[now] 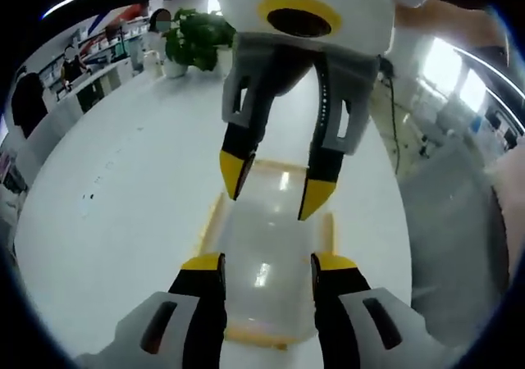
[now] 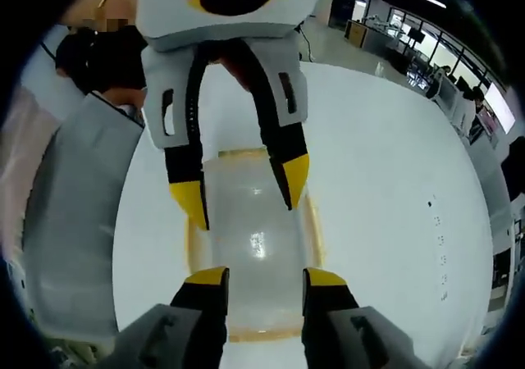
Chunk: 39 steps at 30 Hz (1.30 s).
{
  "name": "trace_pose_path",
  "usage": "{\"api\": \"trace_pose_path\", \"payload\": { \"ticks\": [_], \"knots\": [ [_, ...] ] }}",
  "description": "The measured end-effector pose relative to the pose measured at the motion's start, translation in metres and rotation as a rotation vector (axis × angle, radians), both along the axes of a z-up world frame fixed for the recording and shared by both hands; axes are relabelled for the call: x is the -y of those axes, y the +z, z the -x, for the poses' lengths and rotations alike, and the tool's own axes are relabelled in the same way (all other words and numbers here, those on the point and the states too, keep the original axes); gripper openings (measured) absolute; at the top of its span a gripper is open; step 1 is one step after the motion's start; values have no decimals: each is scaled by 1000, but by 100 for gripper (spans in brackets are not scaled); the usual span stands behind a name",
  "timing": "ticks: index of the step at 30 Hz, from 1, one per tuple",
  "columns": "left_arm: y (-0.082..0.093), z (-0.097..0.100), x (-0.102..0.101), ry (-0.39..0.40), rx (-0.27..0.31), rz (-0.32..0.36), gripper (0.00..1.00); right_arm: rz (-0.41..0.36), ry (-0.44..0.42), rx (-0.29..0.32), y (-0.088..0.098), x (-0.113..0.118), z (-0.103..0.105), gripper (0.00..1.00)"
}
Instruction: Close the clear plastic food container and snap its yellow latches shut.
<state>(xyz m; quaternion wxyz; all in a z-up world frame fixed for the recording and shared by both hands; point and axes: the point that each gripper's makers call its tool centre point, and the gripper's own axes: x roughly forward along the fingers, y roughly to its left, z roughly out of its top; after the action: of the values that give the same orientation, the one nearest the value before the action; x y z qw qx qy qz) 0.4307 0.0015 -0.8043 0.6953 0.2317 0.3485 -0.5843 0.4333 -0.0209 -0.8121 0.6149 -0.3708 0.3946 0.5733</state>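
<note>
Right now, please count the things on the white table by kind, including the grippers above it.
Clear food container: 1
Grippers: 2, left gripper and right gripper
Potted plant: 1
Total: 4

Both hand-held grippers, L (image 1: 267, 264) & R (image 2: 264, 277), face-to-face, jaws apart.

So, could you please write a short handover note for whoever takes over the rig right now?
Left hand-held gripper: open, jaws over one end of the clear plastic food container, holding nothing.
Right hand-held gripper: open, over the opposite end, facing the left one.
Container sits on the white table with its lid lying on top.
Yellow latches run along the edges; whether any has snapped shut cannot be told.
Left: press and check every latch.
</note>
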Motion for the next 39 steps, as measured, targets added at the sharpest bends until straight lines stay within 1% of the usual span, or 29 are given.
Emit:
{"api": "trace_pose_path", "payload": {
  "ticks": [5, 7, 12, 14, 16, 17, 21, 24, 28, 32, 37, 39],
  "knots": [
    [0, 10, 2, -40, 7, -21, 51, -1, 7, 16, 0, -2, -4, 38],
    [-1, 11, 1, -52, 20, -34, 52, -4, 3, 16, 0, -3, -5, 39],
    [-5, 14, 1, -79, 83, -81, 54, -1, 16, 15, 0, -5, -6, 43],
    [-7, 13, -1, -106, 147, -119, 54, 2, 19, 17, 1, -6, -9, 46],
    [-10, 14, -2, -129, 191, -149, 55, 9, 32, 14, 0, -7, -10, 47],
    [-11, 16, 0, -122, 197, -148, 55, 8, 30, 7, 0, -8, -12, 48],
    [-12, 15, 3, -97, 224, -143, 56, 14, 39, -28, -2, -8, -13, 50],
    [-13, 15, 4, -79, 246, -136, 57, 18, 46, -74, -4, -8, -13, 50],
    [-14, 14, 4, -78, 266, -132, 57, 35, 89, -102, -6, -10, -13, 51],
    [-13, 13, 4, -54, 260, -124, 57, 64, 139, -129, -7, -12, -12, 51],
    [-14, 13, 6, -55, 274, -130, 57, 95, 159, -180, -10, -13, -13, 52],
    [-16, 13, 8, -69, 297, -122, 59, 109, 166, -192, -11, -14, -13, 52]
  ]
}}
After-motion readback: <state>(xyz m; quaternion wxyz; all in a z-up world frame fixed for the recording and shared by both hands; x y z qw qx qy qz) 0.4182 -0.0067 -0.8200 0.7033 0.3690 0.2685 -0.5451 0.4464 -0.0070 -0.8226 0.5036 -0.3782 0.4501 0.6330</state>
